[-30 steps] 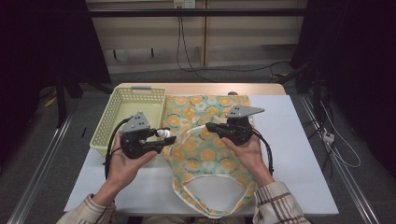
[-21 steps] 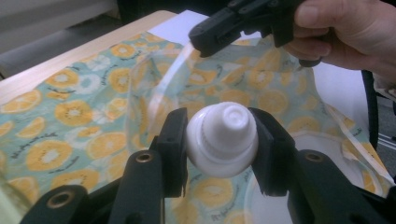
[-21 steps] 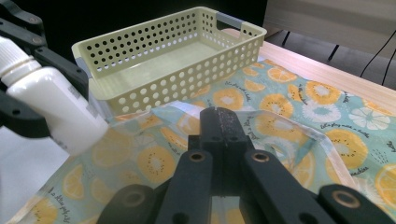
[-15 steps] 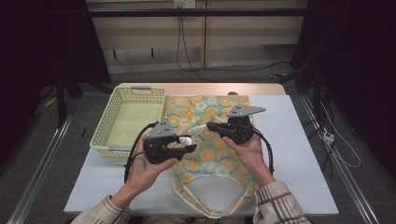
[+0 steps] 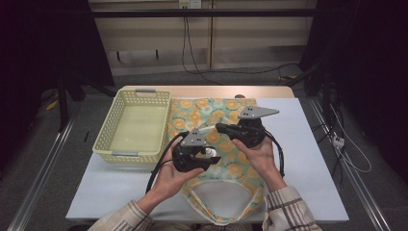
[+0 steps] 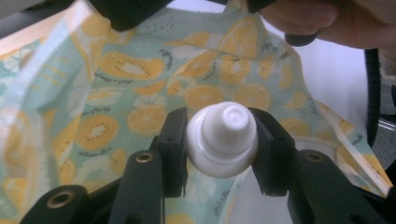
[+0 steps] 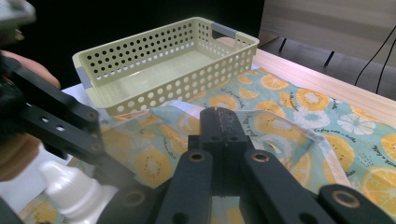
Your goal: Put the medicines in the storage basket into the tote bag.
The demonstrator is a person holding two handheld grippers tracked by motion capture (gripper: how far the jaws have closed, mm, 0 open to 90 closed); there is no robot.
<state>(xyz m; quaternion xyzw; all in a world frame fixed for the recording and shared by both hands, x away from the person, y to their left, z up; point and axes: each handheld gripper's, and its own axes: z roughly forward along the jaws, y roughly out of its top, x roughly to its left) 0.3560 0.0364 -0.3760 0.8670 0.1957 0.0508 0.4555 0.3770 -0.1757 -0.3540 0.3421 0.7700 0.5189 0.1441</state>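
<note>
A cloth bag printed with orange and kiwi slices lies flat on the white table, its handle loop towards the person. My right gripper is shut on a white-trimmed edge of the bag and holds it lifted off the layer below. My left gripper is shut on a small white bottle, gripped at its cap end. It hovers over the bag, just left of and below the raised edge. In the right gripper view the bottle and the left gripper sit at lower left.
A pale yellow perforated basket with nothing in it stands on the table's left half, touching the bag's left edge; it also appears as the basket beyond my right gripper's jaws. Cables trail from both grippers. Bare white table lies to the right.
The left gripper carried the white bottle rightward from beside the basket to over the bag, close to the right gripper. The right gripper stayed put, holding the bag's edge up.
</note>
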